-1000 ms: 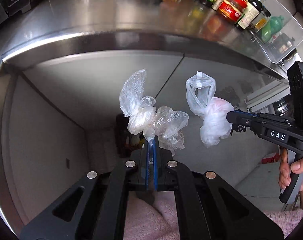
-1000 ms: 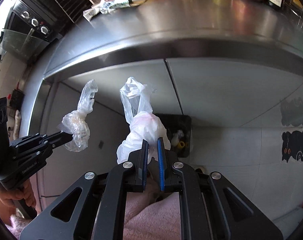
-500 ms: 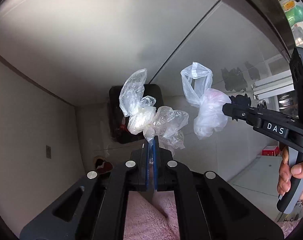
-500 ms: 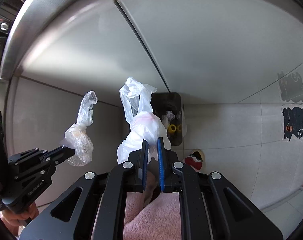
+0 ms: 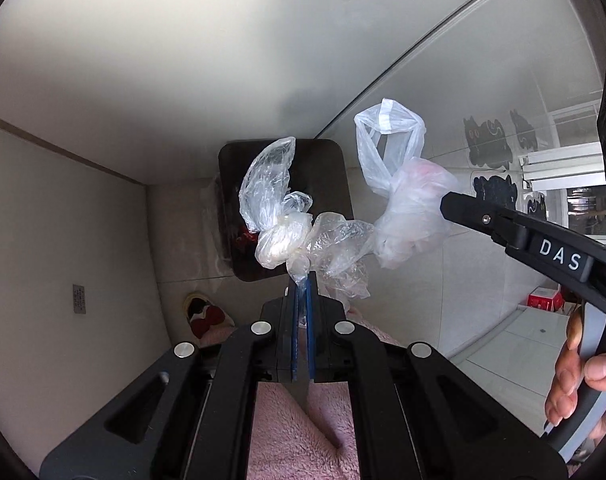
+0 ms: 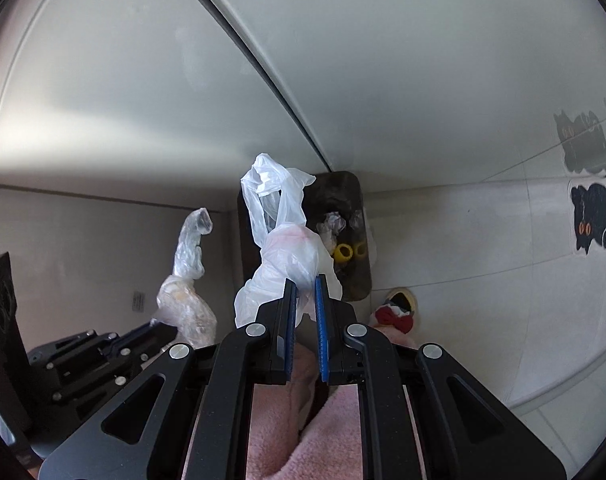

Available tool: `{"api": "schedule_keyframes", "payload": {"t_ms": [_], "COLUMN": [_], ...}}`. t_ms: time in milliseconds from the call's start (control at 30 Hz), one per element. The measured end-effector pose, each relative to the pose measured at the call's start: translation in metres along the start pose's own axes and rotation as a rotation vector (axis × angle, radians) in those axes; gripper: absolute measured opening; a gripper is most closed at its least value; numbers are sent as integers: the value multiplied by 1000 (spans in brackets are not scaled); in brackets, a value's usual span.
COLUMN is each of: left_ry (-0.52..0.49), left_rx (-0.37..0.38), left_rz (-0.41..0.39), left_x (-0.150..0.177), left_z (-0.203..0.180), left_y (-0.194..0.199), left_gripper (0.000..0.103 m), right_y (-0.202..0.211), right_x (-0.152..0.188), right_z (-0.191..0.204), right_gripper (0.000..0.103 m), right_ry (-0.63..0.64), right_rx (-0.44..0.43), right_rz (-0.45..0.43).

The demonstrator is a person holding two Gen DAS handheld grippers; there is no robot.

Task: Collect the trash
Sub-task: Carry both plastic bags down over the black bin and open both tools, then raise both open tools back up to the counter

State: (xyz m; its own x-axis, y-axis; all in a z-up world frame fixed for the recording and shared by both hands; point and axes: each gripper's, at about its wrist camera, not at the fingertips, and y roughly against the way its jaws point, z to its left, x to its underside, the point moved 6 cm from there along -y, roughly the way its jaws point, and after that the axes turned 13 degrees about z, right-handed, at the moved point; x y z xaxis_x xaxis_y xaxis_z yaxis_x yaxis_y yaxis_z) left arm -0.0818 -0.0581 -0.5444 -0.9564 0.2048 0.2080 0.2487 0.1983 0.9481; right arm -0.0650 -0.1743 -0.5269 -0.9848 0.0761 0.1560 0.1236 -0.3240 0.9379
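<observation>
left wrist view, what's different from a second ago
Both tongs swung down from counter height toward the floor: the steel countertop with its bottles and packets has left the view, and the black bin now sits straight ahead, behind the bags. Nothing was taken or released. The left tongs stay clamped on the clear bag, the right tongs on the white bag, side by side as before.

Crinkled clear plastic bag [image 5: 281, 216], glossy.

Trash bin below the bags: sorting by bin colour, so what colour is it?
The trash bin is black or very dark, clearest in the left wrist view.
</observation>
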Motion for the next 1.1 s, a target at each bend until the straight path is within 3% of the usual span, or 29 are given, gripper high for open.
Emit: {"api": "schedule_keyframes", "payload": {"t_ms": [333, 433, 500, 533, 567, 633, 733, 833, 867, 1100], "left_ry": [-8, -10, -10, -8, -4, 2, 7, 10, 9, -9], "left_rx": [4, -5, -16, -16, -19, -26, -28, -21, -17, -19], "left_rz": [2, -21, -38, -41, -44, -51, -55, -63, -66, -132], "left_x": [-11, -12, -14, -14, -15, -15, -14, -12, -11, 3], "left_z": [2, 4, 4, 5, 7, 9, 12, 13, 14, 6], "left_y": [0, 4, 8, 10, 11, 15, 20, 30, 34, 79], "left_gripper": [3, 33, 53, 58, 61, 70, 88, 95, 95, 95], "right_y": [-1, 0, 1, -1, 2, 4, 9, 16, 20, 56], "right_x": [-13, -15, -16, -17, -18, -19, -19, -18, -17, -11], "right_z": [4, 7, 9, 8, 9, 11, 14, 18, 19, 24], "right_gripper": [14, 17, 36, 64, 71, 71, 92, 96, 99, 100], "right_ry": [-17, -21, -33, -38, -41, -34, -17, 4, 9, 21], "right_rx": [-52, -44, -40, -40, -40, -37, 2, 26, 36, 32], "right_rz": [17, 20, 15, 7, -8, -13, -17, -32, -35, -77]}}
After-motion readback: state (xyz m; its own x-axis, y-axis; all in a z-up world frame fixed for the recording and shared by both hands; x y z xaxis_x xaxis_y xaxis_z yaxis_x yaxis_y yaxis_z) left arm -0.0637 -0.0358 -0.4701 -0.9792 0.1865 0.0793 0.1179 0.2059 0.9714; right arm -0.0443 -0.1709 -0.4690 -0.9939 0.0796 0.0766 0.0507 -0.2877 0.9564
